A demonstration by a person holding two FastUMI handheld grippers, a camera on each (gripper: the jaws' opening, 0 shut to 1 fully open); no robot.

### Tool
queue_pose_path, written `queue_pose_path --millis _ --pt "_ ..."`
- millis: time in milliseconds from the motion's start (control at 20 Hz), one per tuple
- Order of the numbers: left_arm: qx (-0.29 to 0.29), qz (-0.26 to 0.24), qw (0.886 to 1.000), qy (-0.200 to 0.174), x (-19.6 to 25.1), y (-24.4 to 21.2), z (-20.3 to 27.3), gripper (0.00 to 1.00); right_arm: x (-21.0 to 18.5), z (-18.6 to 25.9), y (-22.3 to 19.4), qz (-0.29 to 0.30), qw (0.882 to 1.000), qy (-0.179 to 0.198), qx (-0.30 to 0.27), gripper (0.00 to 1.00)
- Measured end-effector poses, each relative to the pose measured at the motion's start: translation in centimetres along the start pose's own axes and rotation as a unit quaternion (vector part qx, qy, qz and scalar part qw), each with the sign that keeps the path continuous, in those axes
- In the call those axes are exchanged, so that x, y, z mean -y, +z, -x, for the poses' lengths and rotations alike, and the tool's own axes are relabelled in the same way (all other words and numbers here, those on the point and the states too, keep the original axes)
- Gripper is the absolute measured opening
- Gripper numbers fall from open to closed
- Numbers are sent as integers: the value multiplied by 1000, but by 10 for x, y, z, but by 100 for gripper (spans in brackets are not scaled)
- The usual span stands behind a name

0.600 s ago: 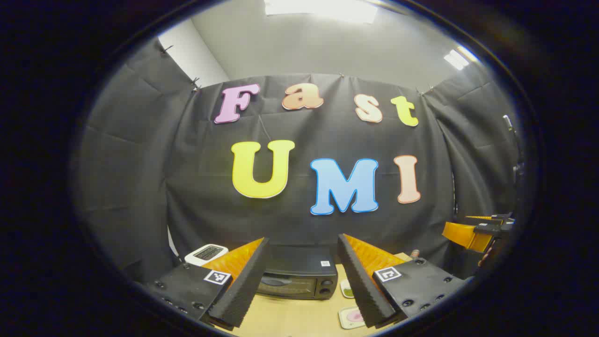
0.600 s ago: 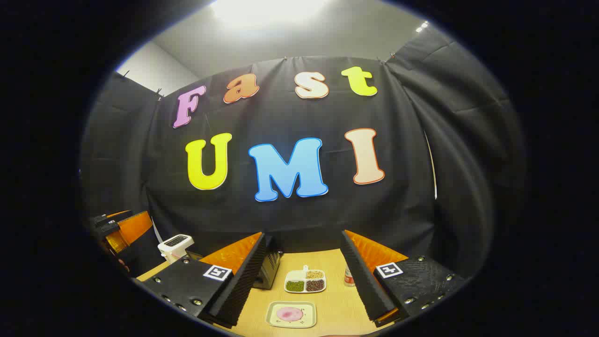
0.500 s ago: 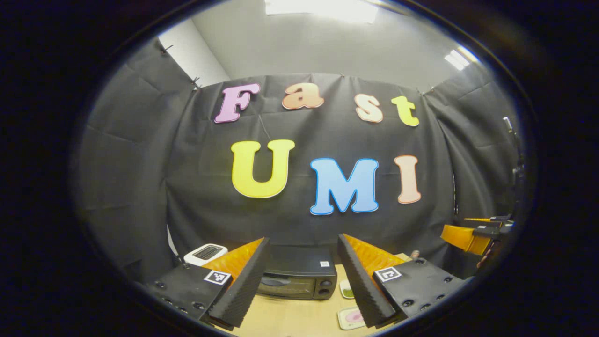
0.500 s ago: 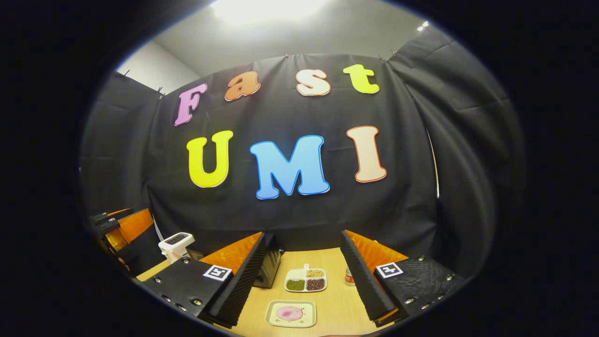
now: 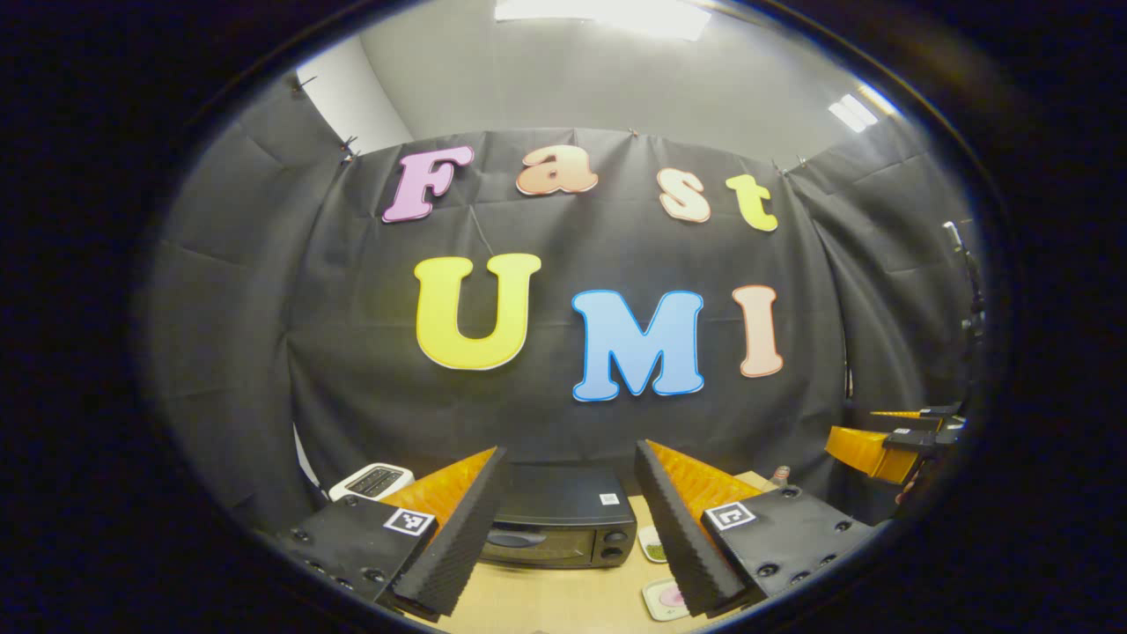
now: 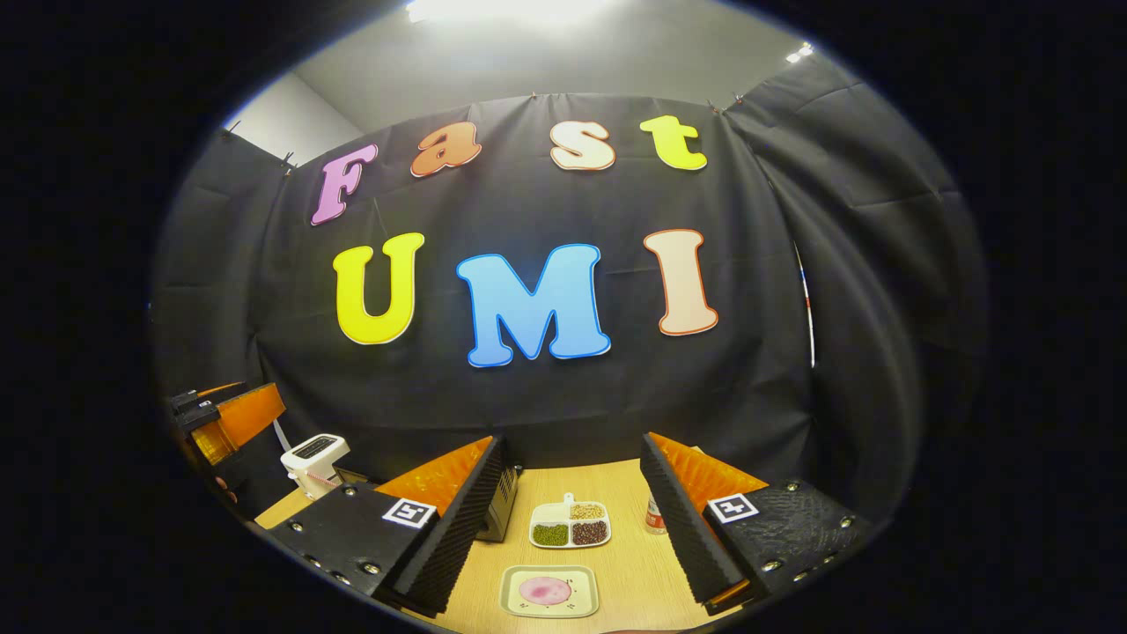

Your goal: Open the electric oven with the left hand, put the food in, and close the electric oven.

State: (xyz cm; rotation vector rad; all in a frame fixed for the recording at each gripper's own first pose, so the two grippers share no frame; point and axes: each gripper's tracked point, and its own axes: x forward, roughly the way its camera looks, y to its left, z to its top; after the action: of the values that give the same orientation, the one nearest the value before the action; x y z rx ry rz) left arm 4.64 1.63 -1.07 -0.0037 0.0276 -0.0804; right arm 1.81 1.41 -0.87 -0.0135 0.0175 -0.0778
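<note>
The left gripper (image 5: pixel 563 528) hangs above the near edge of the table, its two fingers spread wide with nothing between them; each finger base carries a small square black-and-white marker tag. Seen through the gap between those fingers, the black electric oven (image 5: pixel 559 527) stands on the wooden table (image 5: pixel 563 599) with its door closed, two knobs at the right end of its front and a small white sticker on its top, too small to read. A white toaster (image 5: pixel 370 481) sits left of the oven, against the black cloth wall. Right of the oven, partly hidden by the right finger, lie the edge of a divided dish (image 5: pixel 652 546) and, nearer, a small plate with pink food (image 5: pixel 662 599).

The right gripper (image 6: pixel 568 519) is also released, fingers apart and empty, with the same kind of marker tag on each base. Between its fingers the table (image 6: pixel 634 572) lies open: the small rectangular plate holding a round pink slice of food (image 6: pixel 548 590) is nearest, and just beyond it a white divided dish (image 6: pixel 570 527) holds green, tan and dark red-brown grains in three compartments. A small bottle (image 6: pixel 654 518) stands beside the right finger. The oven's (image 6: pixel 502 506) right side shows past the left finger, and the toaster (image 6: pixel 313 460) farther left. The left gripper (image 6: pixel 231 421) appears at the far left edge, and the right gripper (image 5: pixel 889 440) at the far right edge of the left gripper view.

Bare tabletop separates the plate from the oven front and from both grippers.
</note>
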Motion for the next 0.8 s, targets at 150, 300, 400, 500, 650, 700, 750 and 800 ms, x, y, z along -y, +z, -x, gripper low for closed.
queue_pose_path --millis 150,300,400,500,650,700,750,800 --pt "-22 9 1000 -10 -11 -21 -22 96 -4 -4 -3 2 1000 -10 -3 96" --pt "-59 15 998 -18 -28 -50 -44 100 -8 -6 -7 6 1000 -19 -8 96" --pt "-81 19 996 -21 -37 -66 -61 92 -8 -7 -11 11 999 -27 -12 96" --pt "-102 18 994 -25 -45 -84 -78 96 -7 -8 -16 10 999 -36 -19 97" --pt "-134 19 990 -29 -55 -117 -99 96 -5 -7 -26 12 998 -49 -32 96" --pt "-142 17 989 -30 -58 -126 -106 100 -4 -7 -29 13 998 -52 -36 97" --pt "-149 15 988 -31 -61 -137 -114 100 -5 -7 -32 15 998 -55 -40 96" --pt "-159 17 987 -32 -65 -146 -121 92 -4 -8 -36 16 997 -58 -45 96"
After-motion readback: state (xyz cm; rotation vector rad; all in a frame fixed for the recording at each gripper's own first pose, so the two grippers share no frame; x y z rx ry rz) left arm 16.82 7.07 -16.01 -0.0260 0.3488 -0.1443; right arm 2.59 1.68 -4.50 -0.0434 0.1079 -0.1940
